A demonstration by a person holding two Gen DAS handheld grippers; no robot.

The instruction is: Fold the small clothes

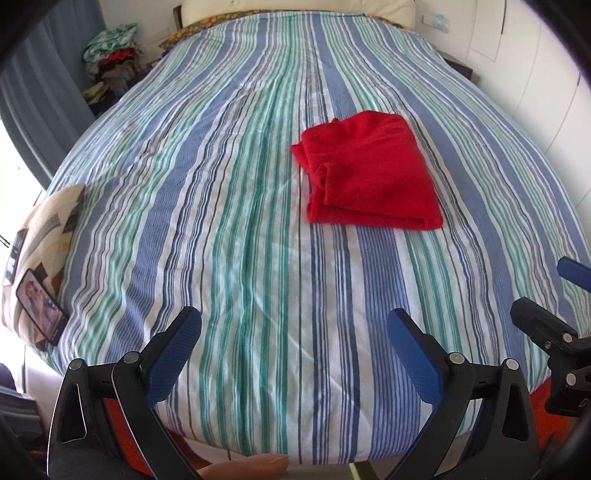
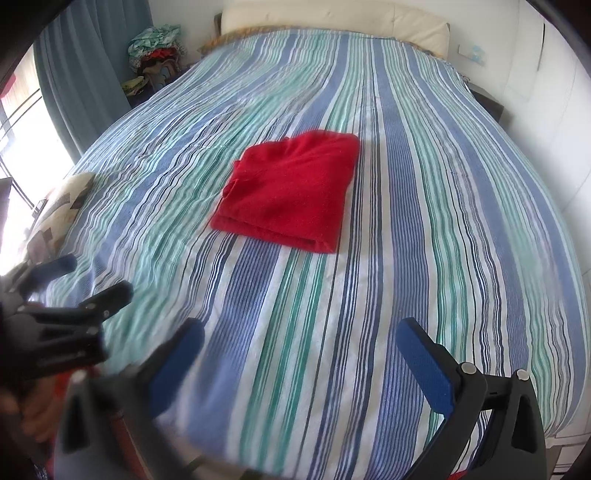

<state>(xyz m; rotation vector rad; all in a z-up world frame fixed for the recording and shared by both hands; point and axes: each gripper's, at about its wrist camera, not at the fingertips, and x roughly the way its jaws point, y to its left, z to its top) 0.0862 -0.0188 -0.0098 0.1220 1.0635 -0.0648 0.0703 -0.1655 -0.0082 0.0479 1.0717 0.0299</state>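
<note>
Mostly bed: a wide cover (image 1: 229,221) w/ blue, green & white stripes running from the near edge to the headboard end, lightly wrinkled. Cream pillow (image 1: 295,9) along the far edge. White walls on the right; blue curtain (image 1: 33,92) & bright window at left. Pile of mixed clothes (image 1: 110,55) stacked off the far left corner. Patterned cushion (image 1: 44,236) at the left edge, a phone (image 1: 41,308) w/ lit screen propped against it; pic on screen too small to make out. No readable writing or brands anywhere.

Red garment (image 1: 369,170) lies folded into a rough square, right of the bed's centre line, about mid-length, flat on the cover.

Left gripper (image 1: 293,347) hangs over the near edge, blue pads spread wide, nothing between them. Right gripper (image 2: 301,354) likewise spread & empty, just beside the left one. Garment is well apart from both, further up the bed. Right view is motion-blurred on its left side.
</note>
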